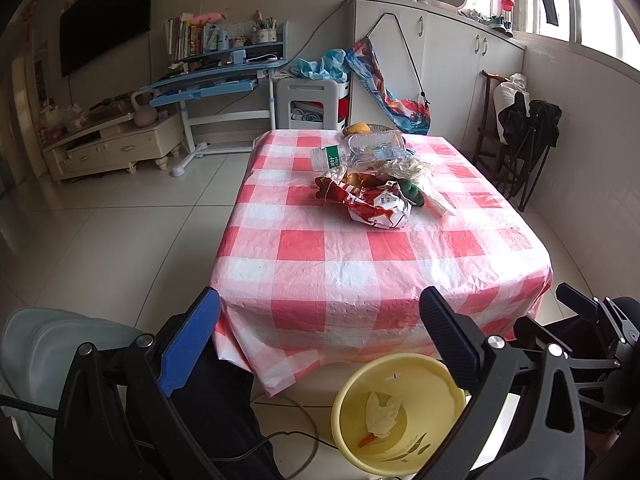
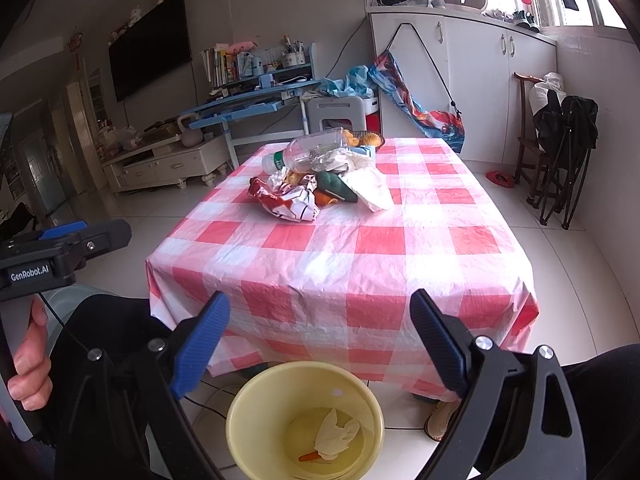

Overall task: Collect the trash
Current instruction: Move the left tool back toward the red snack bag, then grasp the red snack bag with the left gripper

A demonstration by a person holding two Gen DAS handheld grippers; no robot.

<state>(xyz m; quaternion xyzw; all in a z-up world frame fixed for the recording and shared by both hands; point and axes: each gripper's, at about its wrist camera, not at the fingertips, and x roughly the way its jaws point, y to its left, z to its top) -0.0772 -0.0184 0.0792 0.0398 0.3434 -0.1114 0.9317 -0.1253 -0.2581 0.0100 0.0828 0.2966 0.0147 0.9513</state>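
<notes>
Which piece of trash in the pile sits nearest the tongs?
The crumpled red-and-white snack bag, at the pile's front edge; the clear bottle and white wrapper lie farther back.

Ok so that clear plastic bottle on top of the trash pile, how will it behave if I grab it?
The clear plastic bottle looks empty, so probably light and easily dented. It lies on its side atop crumpled wrappers, so a nudge may roll it off.

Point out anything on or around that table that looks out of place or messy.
A heap of trash sits on the checked tablecloth: an empty plastic bottle lying on its side, a crumpled red snack bag and wadded white wrappers. The yellow bin on the floor holds only a tissue. Both tongs are open and empty.
</notes>
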